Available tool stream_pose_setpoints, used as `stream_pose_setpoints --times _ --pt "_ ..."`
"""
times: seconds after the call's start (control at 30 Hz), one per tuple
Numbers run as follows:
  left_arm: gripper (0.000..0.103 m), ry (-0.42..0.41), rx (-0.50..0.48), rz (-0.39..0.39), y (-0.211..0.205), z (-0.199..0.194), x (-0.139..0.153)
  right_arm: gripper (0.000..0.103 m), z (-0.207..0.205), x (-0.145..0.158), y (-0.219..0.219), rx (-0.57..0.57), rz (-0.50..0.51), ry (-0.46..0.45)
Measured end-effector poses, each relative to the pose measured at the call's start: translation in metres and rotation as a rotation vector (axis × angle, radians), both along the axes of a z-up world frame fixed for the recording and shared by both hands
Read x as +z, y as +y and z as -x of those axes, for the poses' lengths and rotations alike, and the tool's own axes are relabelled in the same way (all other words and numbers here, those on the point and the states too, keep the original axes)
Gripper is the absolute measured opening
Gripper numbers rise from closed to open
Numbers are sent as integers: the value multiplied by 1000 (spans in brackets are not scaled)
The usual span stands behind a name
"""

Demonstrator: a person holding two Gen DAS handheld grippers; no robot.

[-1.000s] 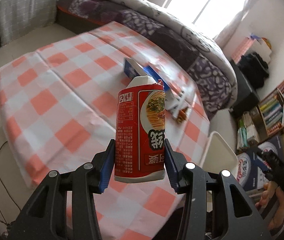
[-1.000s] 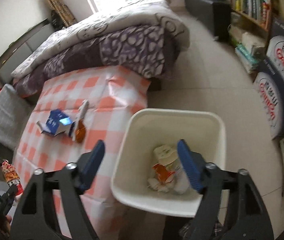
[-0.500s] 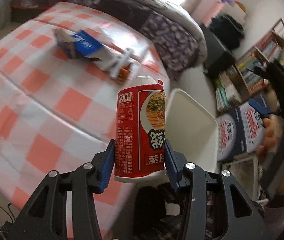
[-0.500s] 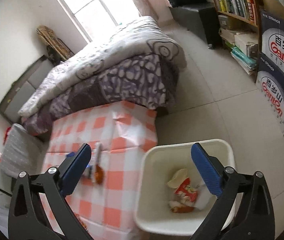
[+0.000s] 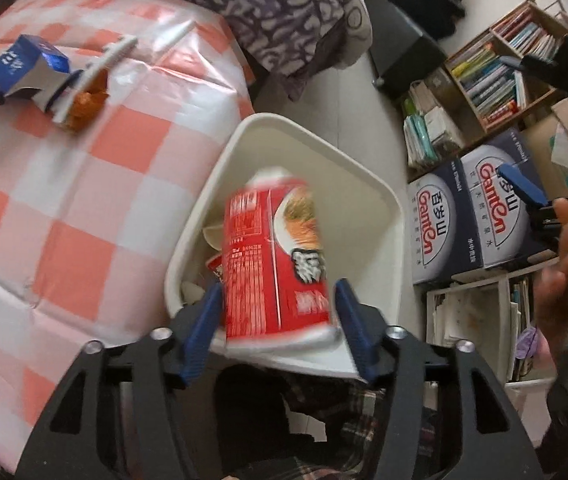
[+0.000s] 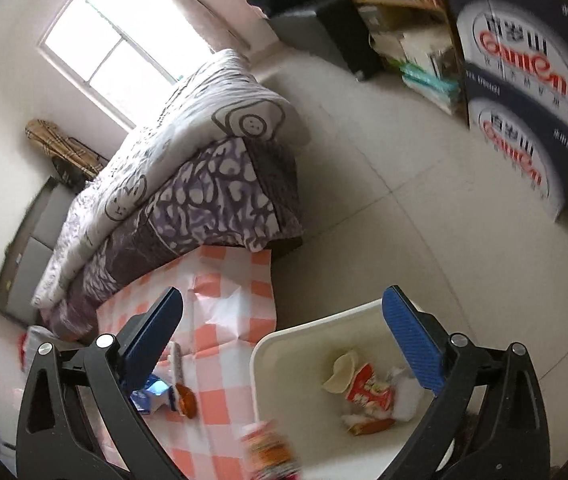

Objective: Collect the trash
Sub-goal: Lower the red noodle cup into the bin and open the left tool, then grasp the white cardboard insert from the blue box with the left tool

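Observation:
A red instant-noodle cup (image 5: 275,256) hangs blurred and tilted over the white bin (image 5: 368,236). It sits between the blue pads of my left gripper (image 5: 277,300), whose jaws are opening, with a gap on each side of the cup. The right wrist view catches the same cup (image 6: 269,446) as a blur at the bin's near rim (image 6: 255,360). My right gripper (image 6: 284,296) stands wide open above the bin with nothing between its fingers. Inside the bin lie a red wrapper (image 6: 366,392) and other scraps.
On the red-and-white checked tablecloth (image 5: 63,200) left of the bin lie a blue carton (image 5: 23,64) and an orange wrapper (image 5: 87,102). A bed with a purple quilt (image 6: 211,184) stands behind the table. Printed boxes (image 5: 472,216) and bookshelves line the right side.
My left gripper swung from over the table to above the bin and its jaws spread, so the cup came loose and tipped. My right gripper opened wider and rolled.

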State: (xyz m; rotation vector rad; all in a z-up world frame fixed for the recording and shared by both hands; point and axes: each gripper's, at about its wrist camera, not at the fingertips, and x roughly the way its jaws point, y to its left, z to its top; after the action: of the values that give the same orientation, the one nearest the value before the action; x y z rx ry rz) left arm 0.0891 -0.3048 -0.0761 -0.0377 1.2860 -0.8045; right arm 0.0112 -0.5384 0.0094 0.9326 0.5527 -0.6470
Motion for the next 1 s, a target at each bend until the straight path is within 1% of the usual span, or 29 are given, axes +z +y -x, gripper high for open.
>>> stream_pose_setpoints --times 0.03,0.1,0.17,0.2,0.23,0.3,0.33,0.4,0.43,0.53,0.6,0.63,0.67,0.7,0.77,0.8,0.83,0.87,0.9,0.93,1.0 --pt "67 -7 7 -7 0 -3 1 96 -2 -1 0 11 -14 -3" --pt "72 -47 46 -33 8 -14 5 96 -5 -2 2 27 -26 -7" --pt "75 -95 138 -62 26 -39 14 96 -10 -4 6 51 -41 -12" --pt "78 -117 188 -74 37 -52 19 96 -13 -4 8 65 -53 -19" --pt "80 -161 271 -93 54 -72 27 96 -18 -5 11 88 -73 -30" --pt "84 -194 383 -109 79 -98 36 96 -24 -3 16 116 -82 -35" --pt "85 -196 478 -113 99 -121 41 96 -29 -3 20 130 -78 -31" --pt "85 -163 587 -101 123 -148 42 96 -37 -3 26 152 -73 -23" --pt "85 -121 667 -75 141 -169 40 96 -41 -3 30 166 -75 -22" --pt "85 -52 794 -29 169 -200 29 96 -52 -3 38 193 -80 -15" --pt "85 -13 817 -8 175 -218 18 96 -57 -2 43 206 -83 -18" --pt "84 8 814 -12 175 -227 10 96 -60 -1 46 216 -81 -18" --pt "82 18 815 -16 171 -231 5 96 -64 0 50 228 -76 -17" --pt "75 31 821 -16 172 -235 -1 96 -67 1 53 240 -69 -13" --pt "69 70 821 -13 176 -242 -12 96 -74 3 62 271 -49 1" --pt "58 100 814 -11 180 -244 -19 96 -76 3 65 280 -42 7" --pt "39 142 811 4 187 -247 -28 96 -79 3 69 295 -31 17" --pt "29 160 812 18 192 -247 -31 96 -81 3 71 303 -26 23" --pt "16 176 817 30 199 -245 -33 96 -82 2 74 313 -22 30" --pt "15 186 818 41 207 -242 -35 96 -84 1 77 328 -17 39" --pt "15 174 802 31 220 -232 -35 96 -90 -2 83 347 -1 68"
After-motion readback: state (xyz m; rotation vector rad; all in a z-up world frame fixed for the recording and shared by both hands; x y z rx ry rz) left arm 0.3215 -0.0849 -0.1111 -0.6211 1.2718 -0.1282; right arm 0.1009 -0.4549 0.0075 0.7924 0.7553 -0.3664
